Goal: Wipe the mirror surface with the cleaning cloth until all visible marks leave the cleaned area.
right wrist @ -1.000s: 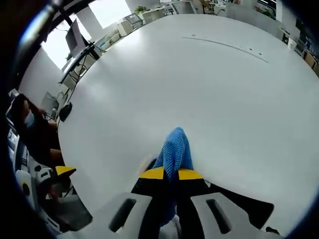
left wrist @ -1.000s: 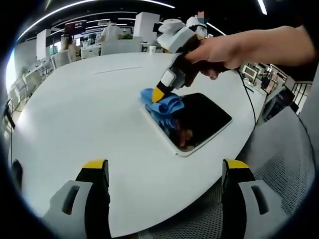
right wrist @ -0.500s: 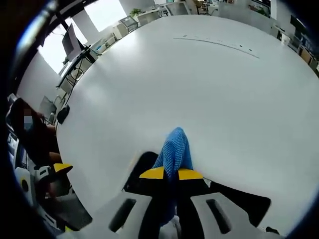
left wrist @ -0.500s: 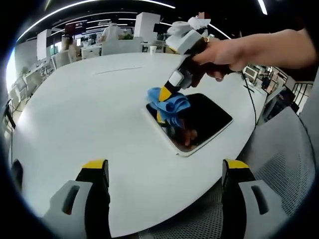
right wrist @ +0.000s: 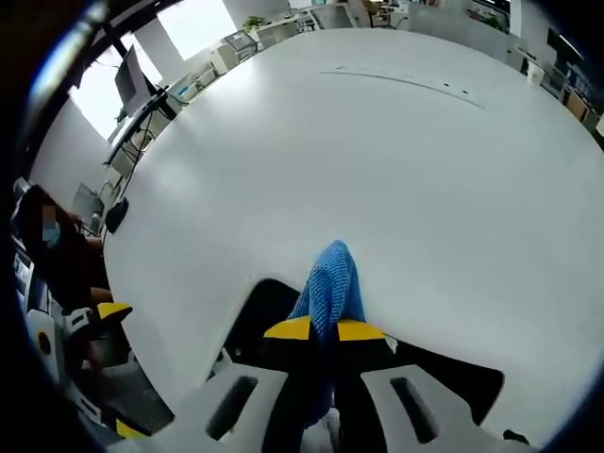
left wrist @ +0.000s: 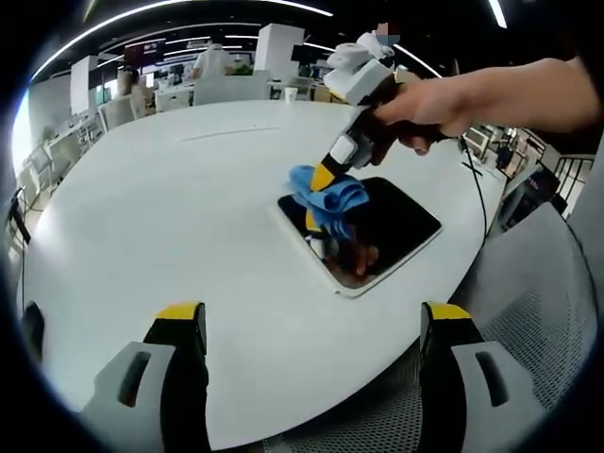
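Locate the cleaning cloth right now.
In the left gripper view, the blue cleaning cloth sits on the mirror's far-left corner, clamped by the right gripper; the right gripper view shows it pinched between yellow-tipped jaws.

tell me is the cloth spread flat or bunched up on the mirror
Bunched up: the blue cloth hangs crumpled from the shut right gripper, over the mirror.

1. The table lies bare from 9 to 12 o'clock of the mirror.
2. The right gripper, clamping the cloth, and a hand block the mirror's 12 o'clock side.
3. The table edge runs close by the mirror at 5 o'clock.
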The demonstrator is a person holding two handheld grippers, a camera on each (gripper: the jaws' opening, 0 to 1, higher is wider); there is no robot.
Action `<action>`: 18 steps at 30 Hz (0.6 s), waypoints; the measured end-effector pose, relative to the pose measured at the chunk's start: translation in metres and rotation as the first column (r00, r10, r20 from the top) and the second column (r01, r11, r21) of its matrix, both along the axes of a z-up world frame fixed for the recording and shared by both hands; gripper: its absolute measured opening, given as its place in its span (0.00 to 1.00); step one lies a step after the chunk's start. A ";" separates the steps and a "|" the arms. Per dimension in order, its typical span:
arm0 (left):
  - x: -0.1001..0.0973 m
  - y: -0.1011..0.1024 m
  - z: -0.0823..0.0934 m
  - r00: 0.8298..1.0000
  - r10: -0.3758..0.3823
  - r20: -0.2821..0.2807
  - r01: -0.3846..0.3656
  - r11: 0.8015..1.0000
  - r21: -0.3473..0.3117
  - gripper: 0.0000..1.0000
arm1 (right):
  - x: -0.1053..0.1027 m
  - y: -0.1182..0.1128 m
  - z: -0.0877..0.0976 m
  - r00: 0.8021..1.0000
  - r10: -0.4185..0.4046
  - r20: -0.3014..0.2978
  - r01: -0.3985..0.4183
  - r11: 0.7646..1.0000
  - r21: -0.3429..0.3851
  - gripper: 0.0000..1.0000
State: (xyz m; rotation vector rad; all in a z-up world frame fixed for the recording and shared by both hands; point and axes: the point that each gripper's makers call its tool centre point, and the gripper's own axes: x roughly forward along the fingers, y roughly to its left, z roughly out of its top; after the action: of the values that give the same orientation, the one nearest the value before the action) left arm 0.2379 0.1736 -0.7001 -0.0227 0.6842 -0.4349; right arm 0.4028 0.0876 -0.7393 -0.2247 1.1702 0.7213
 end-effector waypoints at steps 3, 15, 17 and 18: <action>0.000 0.000 0.000 1.000 0.001 0.000 -0.001 1.000 0.001 0.92 | 0.000 -0.002 0.000 1.000 -0.002 0.002 0.002 1.000 -0.004 0.01; 0.002 0.002 -0.003 1.000 0.002 0.001 -0.002 1.000 0.002 0.92 | 0.002 -0.013 -0.001 1.000 -0.021 -0.004 0.021 1.000 -0.016 0.02; 0.002 0.003 -0.005 1.000 0.003 0.001 -0.003 1.000 0.002 0.92 | 0.001 -0.013 0.000 1.000 -0.020 0.000 0.020 1.000 -0.018 0.02; 0.002 0.003 -0.005 1.000 0.003 0.001 -0.003 1.000 0.002 0.92 | 0.001 -0.012 0.000 1.000 -0.019 0.001 0.019 1.000 -0.020 0.02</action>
State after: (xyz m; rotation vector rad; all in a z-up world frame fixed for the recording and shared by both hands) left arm 0.2401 0.1766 -0.7052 -0.0214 0.6836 -0.4311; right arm 0.4039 0.0753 -0.7393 -0.2299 1.1776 0.6929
